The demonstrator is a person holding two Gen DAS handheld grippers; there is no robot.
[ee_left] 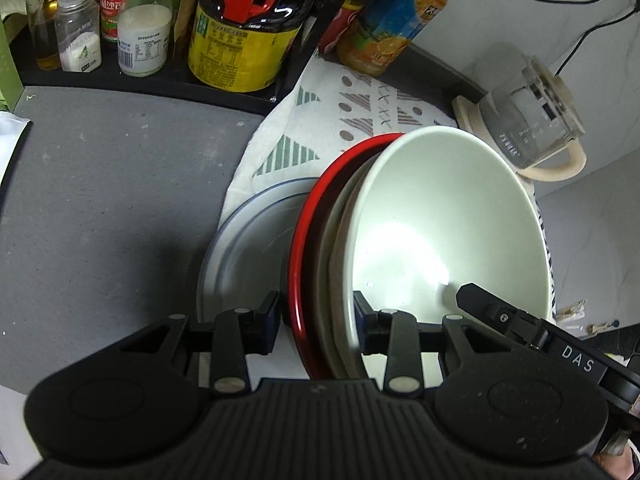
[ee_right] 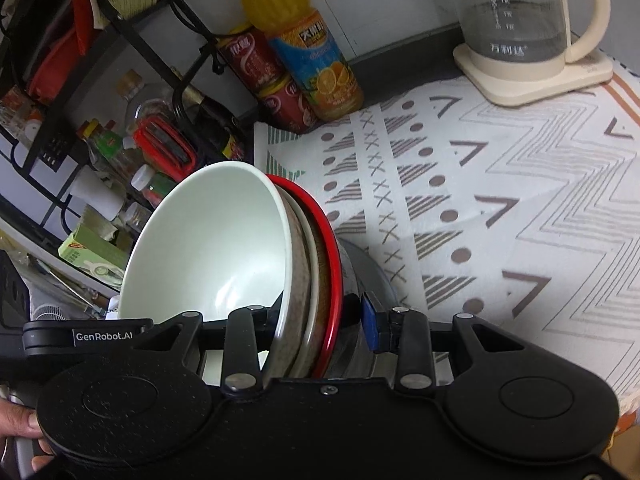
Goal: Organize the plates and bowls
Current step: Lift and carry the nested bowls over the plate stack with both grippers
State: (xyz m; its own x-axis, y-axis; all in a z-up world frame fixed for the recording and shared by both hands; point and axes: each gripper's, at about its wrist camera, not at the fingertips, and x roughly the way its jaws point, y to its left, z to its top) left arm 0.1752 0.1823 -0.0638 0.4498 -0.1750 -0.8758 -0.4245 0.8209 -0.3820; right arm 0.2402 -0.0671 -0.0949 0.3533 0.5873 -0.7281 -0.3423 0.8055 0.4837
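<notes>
Both grippers clamp one nested stack of dishes from opposite rims. The stack has a white bowl (ee_left: 452, 232) innermost, a speckled beige dish (ee_right: 298, 280) around it and a red plate (ee_left: 304, 264) outermost.

In the left wrist view the left gripper (ee_left: 316, 316) has its jaws closed on the stack's near rim, one finger outside the red plate, the other inside the white bowl. The tip of the right gripper (ee_left: 480, 300) shows inside the bowl at lower right.

In the right wrist view the right gripper (ee_right: 320, 316) grips the opposite rim in the same way: one finger inside the bowl, the blue-padded finger outside the red plate. The left gripper's body (ee_right: 80, 334) lies just left of the bowl.

The stack is tilted on edge. Behind the red plate lies a grey plate (ee_left: 248, 248) with a blue rim, on the patterned cloth (ee_right: 500, 208). Whether the stack touches it I cannot tell.

Beyond the stack stand an orange juice bottle (ee_right: 304, 48), red cans (ee_right: 272, 84) and a glass kettle (ee_right: 516, 20). Left of the stack a black rack (ee_left: 160, 80) holds bottles and jars on the grey table (ee_left: 112, 184).
</notes>
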